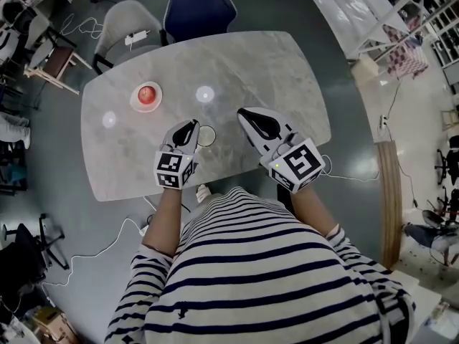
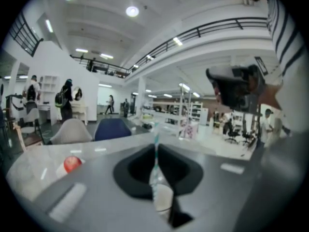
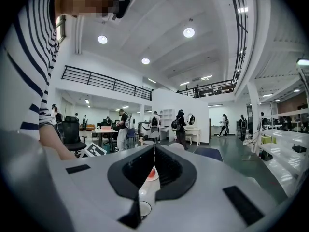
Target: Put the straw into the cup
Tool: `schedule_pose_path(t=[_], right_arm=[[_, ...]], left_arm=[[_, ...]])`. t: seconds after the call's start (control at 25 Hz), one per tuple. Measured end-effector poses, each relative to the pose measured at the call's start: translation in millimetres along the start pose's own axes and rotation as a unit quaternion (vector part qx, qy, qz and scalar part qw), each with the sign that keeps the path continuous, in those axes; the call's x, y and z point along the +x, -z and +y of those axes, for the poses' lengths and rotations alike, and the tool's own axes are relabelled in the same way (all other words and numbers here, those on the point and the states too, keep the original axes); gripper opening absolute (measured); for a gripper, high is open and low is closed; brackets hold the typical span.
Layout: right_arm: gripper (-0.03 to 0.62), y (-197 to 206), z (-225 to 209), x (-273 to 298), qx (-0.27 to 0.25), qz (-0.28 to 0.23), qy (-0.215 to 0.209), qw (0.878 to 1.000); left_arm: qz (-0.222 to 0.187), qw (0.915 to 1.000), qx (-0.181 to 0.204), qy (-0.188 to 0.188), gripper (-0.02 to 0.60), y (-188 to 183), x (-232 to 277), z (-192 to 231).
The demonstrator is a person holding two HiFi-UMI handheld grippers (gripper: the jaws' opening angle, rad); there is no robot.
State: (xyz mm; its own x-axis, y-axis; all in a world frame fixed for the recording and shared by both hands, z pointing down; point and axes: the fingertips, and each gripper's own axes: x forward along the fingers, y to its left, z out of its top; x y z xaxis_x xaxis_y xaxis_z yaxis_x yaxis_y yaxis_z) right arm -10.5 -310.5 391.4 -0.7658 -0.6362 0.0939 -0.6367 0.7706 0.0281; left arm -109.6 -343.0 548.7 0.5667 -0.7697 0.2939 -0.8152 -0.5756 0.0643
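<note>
A clear cup (image 1: 206, 135) stands on the marble table (image 1: 287, 77), just right of my left gripper's tip. My left gripper (image 1: 192, 126) is shut on a thin teal-and-white straw (image 2: 156, 138), which stands upright between its jaws. In the left gripper view the cup (image 2: 162, 197) sits directly under the straw's lower end, which is blurred. My right gripper (image 1: 244, 112) hovers to the cup's right with its jaws shut and nothing in them. In the right gripper view (image 3: 154, 148) the cup (image 3: 143, 209) shows low between the jaws.
A red apple (image 1: 147, 94) rests on a small plate (image 1: 133, 100) at the table's left; the plate (image 3: 152, 174) shows in the right gripper view too. A grey chair (image 1: 129, 20) and a blue chair (image 1: 199, 9) stand at the far edge. Cables lie on the floor.
</note>
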Motion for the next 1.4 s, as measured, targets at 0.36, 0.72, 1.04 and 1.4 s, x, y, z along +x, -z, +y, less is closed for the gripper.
schedule_pose_path(t=[0.36, 0.72, 1.04, 1.4], right_arm=[[0.006, 3, 4, 5, -0.005, 0.01, -0.007, 1.0], [0.006, 5, 2, 4, -0.005, 0.011, -0.008, 1.0], [0.006, 3, -4, 5, -0.005, 0.012, -0.008, 1.0], [0.006, 2, -3, 5, -0.006, 0.009, -0.012, 1.0]], left_arm=[[0.027, 0.9982, -0.053, -0.011, 0.022, 35, 13, 7], [0.059, 0.9964, -0.061, 0.0, 0.023, 57, 21, -2], [0.074, 0.9954, -0.061, 0.004, 0.025, 66, 27, -2], [0.084, 0.9947, -0.059, 0.004, 0.025, 70, 29, -3]])
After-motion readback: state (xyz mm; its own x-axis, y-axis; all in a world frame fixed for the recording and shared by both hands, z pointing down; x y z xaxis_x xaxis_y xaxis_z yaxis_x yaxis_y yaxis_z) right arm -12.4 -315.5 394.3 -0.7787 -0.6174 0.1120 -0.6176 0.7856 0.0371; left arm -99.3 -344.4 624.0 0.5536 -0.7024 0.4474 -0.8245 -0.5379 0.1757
